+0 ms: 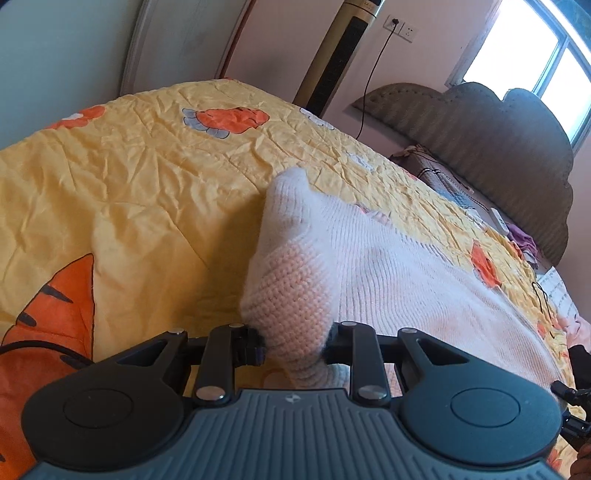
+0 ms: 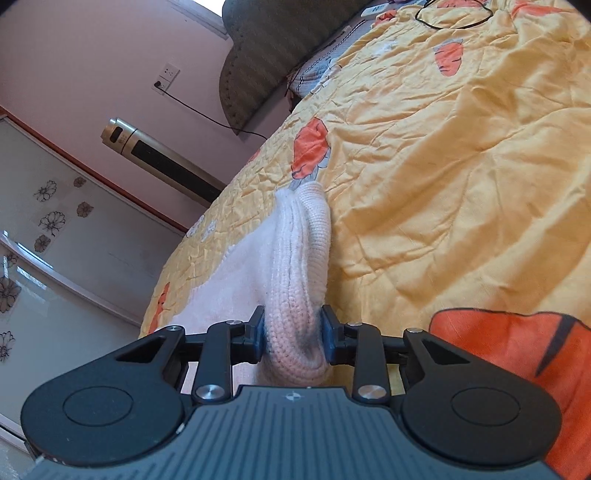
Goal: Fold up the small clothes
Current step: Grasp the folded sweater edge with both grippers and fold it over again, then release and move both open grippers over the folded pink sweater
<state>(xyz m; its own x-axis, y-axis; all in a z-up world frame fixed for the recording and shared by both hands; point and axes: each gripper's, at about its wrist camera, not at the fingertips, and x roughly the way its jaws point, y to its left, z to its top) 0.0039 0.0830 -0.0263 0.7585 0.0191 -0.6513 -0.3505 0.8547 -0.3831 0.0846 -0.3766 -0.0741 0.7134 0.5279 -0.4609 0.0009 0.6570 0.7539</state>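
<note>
A pale pink knitted sweater lies on a yellow quilt printed with orange carrots. My left gripper is shut on a bunched fold of the sweater, which rises in a peak ahead of the jaws. In the right wrist view my right gripper is shut on a thick roll of the same sweater, blue pads pressing it from both sides. The knit hangs back to the quilt on the left. Part of the other gripper shows at the right edge of the left wrist view.
A grey padded headboard stands at the bed's far end, with folded clothes and a remote near it. A gold tower fan stands by the wall, its cord plugged into a socket. A black cable lies on the quilt. Wardrobe doors stand to the left.
</note>
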